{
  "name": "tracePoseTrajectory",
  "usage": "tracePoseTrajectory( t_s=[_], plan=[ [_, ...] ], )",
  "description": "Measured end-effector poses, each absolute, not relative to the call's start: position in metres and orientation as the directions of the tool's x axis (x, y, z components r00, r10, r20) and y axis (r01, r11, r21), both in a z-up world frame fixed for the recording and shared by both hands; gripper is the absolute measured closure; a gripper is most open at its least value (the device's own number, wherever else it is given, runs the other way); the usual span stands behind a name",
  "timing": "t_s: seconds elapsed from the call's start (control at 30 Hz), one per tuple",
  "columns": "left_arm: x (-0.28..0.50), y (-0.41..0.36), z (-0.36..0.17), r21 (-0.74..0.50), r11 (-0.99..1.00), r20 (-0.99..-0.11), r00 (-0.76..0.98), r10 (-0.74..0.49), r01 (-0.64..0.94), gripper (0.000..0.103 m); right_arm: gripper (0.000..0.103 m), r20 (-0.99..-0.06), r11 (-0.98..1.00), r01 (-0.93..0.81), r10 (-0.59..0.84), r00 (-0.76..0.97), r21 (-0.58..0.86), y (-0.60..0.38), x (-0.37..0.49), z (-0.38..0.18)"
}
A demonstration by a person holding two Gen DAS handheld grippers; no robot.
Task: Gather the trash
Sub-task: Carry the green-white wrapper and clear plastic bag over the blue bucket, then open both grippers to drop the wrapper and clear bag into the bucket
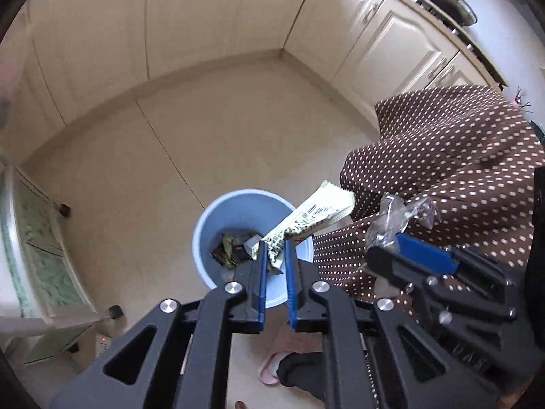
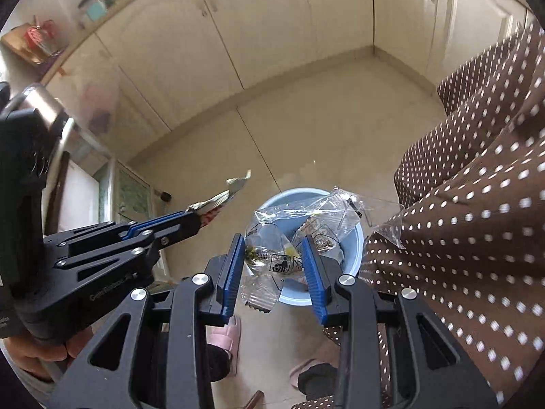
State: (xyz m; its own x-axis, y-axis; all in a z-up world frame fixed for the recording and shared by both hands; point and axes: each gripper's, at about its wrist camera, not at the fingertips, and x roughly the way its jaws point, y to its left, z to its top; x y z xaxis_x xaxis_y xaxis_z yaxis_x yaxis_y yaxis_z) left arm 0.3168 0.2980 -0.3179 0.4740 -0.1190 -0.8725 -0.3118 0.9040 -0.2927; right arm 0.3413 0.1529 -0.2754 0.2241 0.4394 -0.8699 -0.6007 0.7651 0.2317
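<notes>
A light blue trash bin (image 1: 218,218) stands on the floor below both grippers, with dark wrappers inside; it also shows in the right wrist view (image 2: 354,248). My left gripper (image 1: 275,248) is shut on a cream snack wrapper (image 1: 313,214) and holds it over the bin's rim. The wrapper's edge also shows in the right wrist view (image 2: 235,184). My right gripper (image 2: 274,242) holds a crumpled clear plastic bag (image 2: 293,231) between its wide-set jaws above the bin. The bag also shows in the left wrist view (image 1: 402,214).
A table under a brown polka-dot cloth (image 1: 442,156) fills the right side. Cream cabinets (image 1: 204,27) line the far walls. A white glass-door cabinet (image 1: 37,238) stands at left. Pink slippers (image 2: 224,337) are on the beige tile floor below.
</notes>
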Motion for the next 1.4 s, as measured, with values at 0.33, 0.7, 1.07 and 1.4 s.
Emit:
tracePoseTrajectory(
  t_s=[0.33, 0.7, 1.07, 1.4],
  plan=[
    [0.362, 0.283, -0.348, -0.365, 0.877, -0.874, 0.441, -0.206, -0.313, 0.077, 0.070, -0.887, 0.797, -0.559, 0.406, 0.220, 0.227, 0.145, 0.362, -0.300],
    [0.341, 0.294, -0.344, -0.373, 0.858, -0.866, 0.464, -0.186, -0.352, 0.061, 0.070, -0.891, 0.792, -0.560, 0.411, 0.193, 0.245, 0.154, 0.364, -0.310],
    [0.329, 0.315, -0.329, -0.385, 0.838, -0.851, 0.499, -0.160, -0.387, 0.059, 0.067, -0.873, 0.784, -0.565, 0.440, 0.211, 0.258, 0.162, 0.372, -0.301],
    [0.318, 0.325, -0.300, -0.402, 0.832, -0.823, 0.549, -0.145, -0.383, 0.055, 0.049, -0.844, 0.801, -0.550, 0.451, 0.290, 0.238, 0.158, 0.365, -0.269]
  ],
)
